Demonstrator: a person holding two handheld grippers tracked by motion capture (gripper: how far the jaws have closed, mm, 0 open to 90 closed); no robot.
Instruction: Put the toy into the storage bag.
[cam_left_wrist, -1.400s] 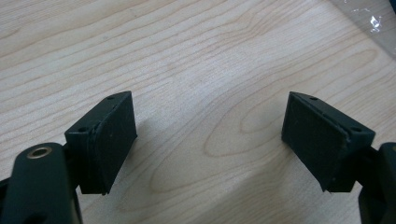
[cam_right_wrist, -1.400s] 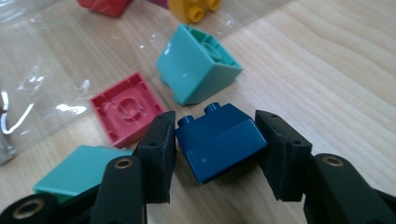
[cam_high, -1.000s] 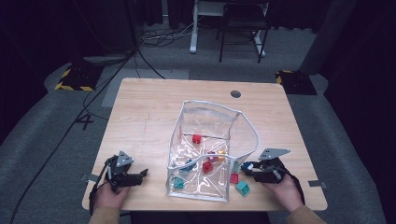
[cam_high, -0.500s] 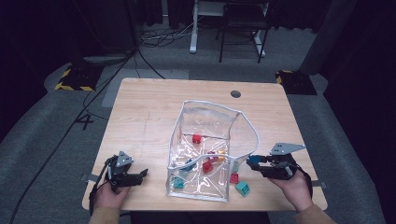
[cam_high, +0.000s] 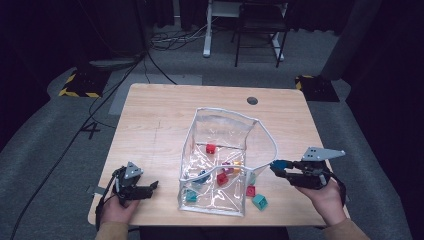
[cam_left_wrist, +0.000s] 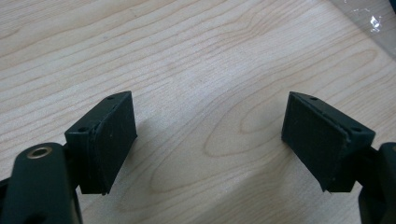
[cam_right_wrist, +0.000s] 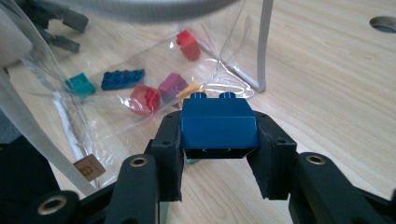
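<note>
From above, the right gripper (cam_high: 280, 168) holds a blue brick (cam_high: 281, 164) just beside the clear bag (cam_high: 220, 165), while its own view shows that brick (cam_right_wrist: 218, 127) clamped between both jaws, and the left gripper (cam_left_wrist: 208, 140) gapes wide over bare worktop (cam_left_wrist: 196, 60).

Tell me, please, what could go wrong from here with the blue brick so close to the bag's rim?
The right gripper holds the blue brick beside the clear bag. Its white rim could catch the brick, tipping the bag. Nothing steadies the bag: the left gripper is open over bare table.
</note>
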